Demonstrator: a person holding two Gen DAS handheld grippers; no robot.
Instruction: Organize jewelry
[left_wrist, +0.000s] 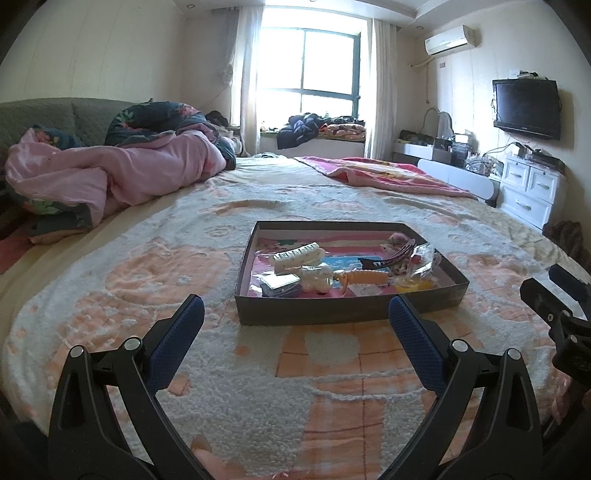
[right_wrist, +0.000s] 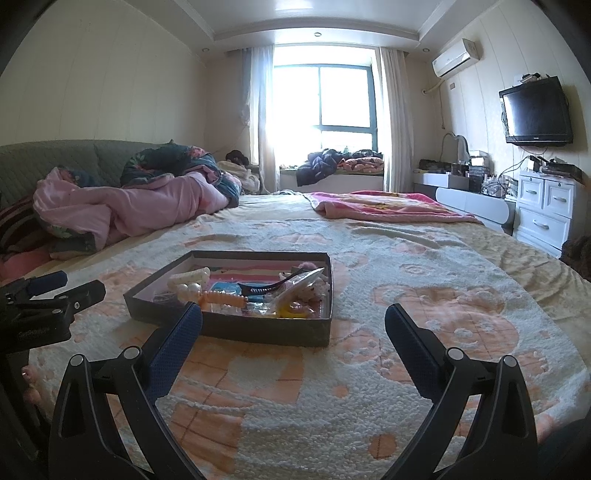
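A shallow dark box (left_wrist: 332, 314) with a pink lining sits on the bed. It holds hair clips and small accessories: a white claw clip (left_wrist: 295, 256), an orange clip (left_wrist: 364, 277), a black comb clip (left_wrist: 384, 260), a yellow piece (left_wrist: 412, 284). The box also shows in the right wrist view (right_wrist: 258, 330). My left gripper (left_wrist: 297, 312) is open and empty, just short of the box's near wall. My right gripper (right_wrist: 293, 319) is open and empty, to the right of the box, its left finger in front of the box's near wall.
The bed is covered by a white and orange fluffy blanket (left_wrist: 221, 369). A pink quilt (left_wrist: 110, 173) is heaped at the back left, a pink blanket (left_wrist: 388, 173) at the back right. White drawers (left_wrist: 532, 192) and a wall TV (left_wrist: 526, 109) stand to the right.
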